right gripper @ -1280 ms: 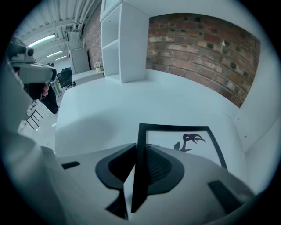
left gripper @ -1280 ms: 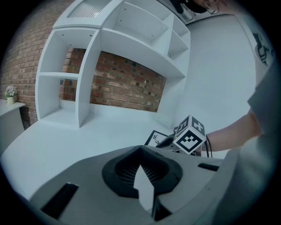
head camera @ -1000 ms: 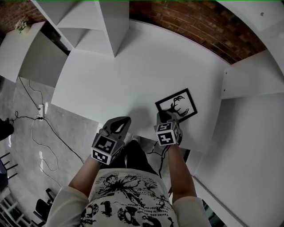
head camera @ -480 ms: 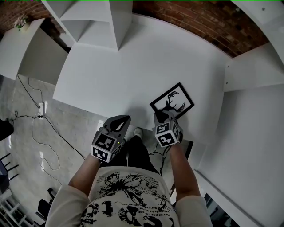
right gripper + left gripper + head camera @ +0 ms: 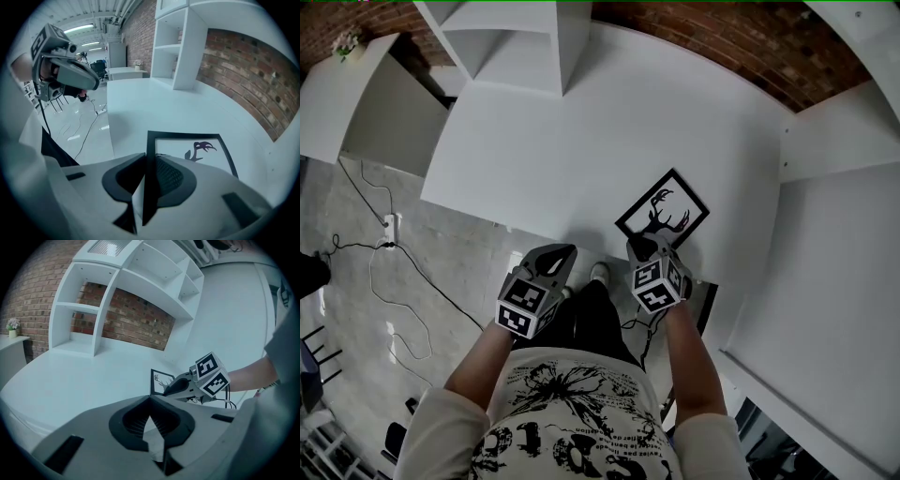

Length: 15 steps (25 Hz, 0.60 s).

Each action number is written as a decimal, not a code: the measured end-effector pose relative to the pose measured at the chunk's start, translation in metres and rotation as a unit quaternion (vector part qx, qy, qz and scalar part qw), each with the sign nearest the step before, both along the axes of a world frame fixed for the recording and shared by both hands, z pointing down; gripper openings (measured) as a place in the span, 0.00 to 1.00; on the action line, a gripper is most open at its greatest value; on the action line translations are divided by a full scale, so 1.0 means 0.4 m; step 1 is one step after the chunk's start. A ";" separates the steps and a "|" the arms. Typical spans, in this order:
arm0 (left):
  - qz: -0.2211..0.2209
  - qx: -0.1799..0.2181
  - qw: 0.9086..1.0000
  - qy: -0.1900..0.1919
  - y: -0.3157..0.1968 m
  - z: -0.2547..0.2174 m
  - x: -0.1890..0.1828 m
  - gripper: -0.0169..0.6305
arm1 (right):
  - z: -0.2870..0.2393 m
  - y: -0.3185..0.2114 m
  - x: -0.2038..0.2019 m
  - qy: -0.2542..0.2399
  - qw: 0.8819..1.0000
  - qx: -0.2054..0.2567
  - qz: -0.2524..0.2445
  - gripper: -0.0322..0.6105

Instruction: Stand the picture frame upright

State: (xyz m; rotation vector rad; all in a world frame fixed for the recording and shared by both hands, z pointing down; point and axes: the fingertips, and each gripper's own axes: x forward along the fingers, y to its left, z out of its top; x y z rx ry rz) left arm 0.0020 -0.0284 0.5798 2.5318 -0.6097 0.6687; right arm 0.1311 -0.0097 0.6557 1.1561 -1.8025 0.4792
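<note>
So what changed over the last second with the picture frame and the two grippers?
The picture frame turned counter-clockwise in the head view, swung by the right gripper, whose jaws stayed clamped on its near edge. Nothing was taken hold of or let go. The left gripper stayed shut and empty by the table's near edge.

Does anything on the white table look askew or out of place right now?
Only the picture frame: it is turned diagonal to the table's edges near the front rim, with one edge clamped in the right tongs. Nothing looks spilled or damaged.
</note>
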 end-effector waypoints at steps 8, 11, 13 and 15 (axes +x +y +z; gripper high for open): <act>0.014 -0.009 1.000 -0.007 0.033 0.029 -0.055 0.05 | -0.002 0.071 -0.079 -0.002 0.999 -0.007 -0.038 0.16; 0.017 -0.015 1.000 -0.009 0.057 0.052 -0.069 0.05 | -0.002 0.097 -0.106 -0.004 0.999 -0.006 -0.051 0.16; 0.018 -0.023 1.000 -0.011 0.075 0.070 -0.078 0.05 | -0.001 0.114 -0.120 -0.004 0.998 -0.006 -0.060 0.16; 0.018 -0.032 0.999 -0.011 0.091 0.086 -0.085 0.05 | -0.001 0.128 -0.133 -0.003 0.998 -0.006 -0.070 0.16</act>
